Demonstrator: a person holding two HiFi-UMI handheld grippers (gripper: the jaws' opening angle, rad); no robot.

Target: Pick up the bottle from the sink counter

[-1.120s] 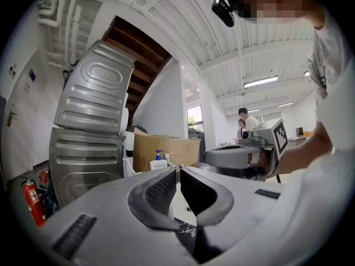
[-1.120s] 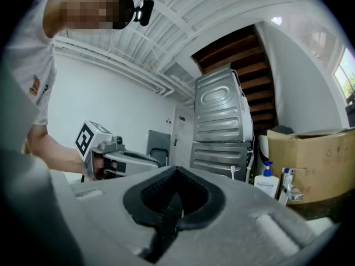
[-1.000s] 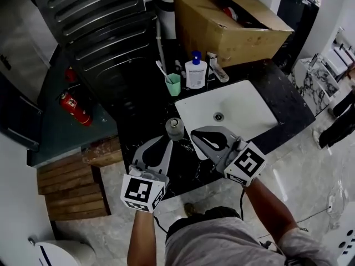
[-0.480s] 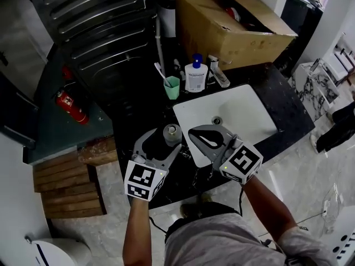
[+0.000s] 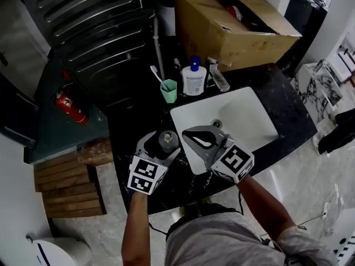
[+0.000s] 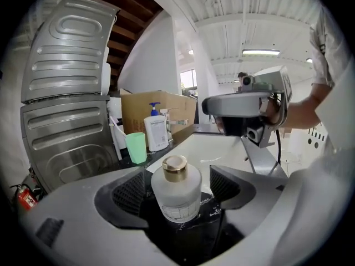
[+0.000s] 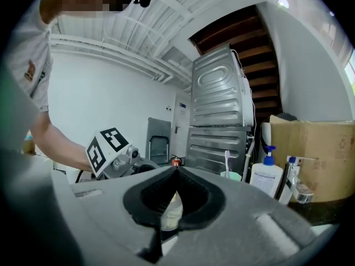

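A frosted glass bottle with a gold cap stands on the black sink counter, left of the white basin. My left gripper is open, its jaws just spread, one on each side of the bottle. In the left gripper view a gap shows between each pad and the glass. My right gripper hovers just right of the bottle over the basin's near corner, jaws shut and empty. In the right gripper view a sliver of the bottle shows through the hollow.
At the back of the counter stand a green cup with a toothbrush, a soap dispenser and the faucet. Behind them sits a cardboard box. A grey ribbed appliance rises at the left, with a fire extinguisher on the floor.
My left gripper has come down and its jaws have spread, so they now stand on both sides of the bottle. The right gripper has drifted a little towards the bottle.
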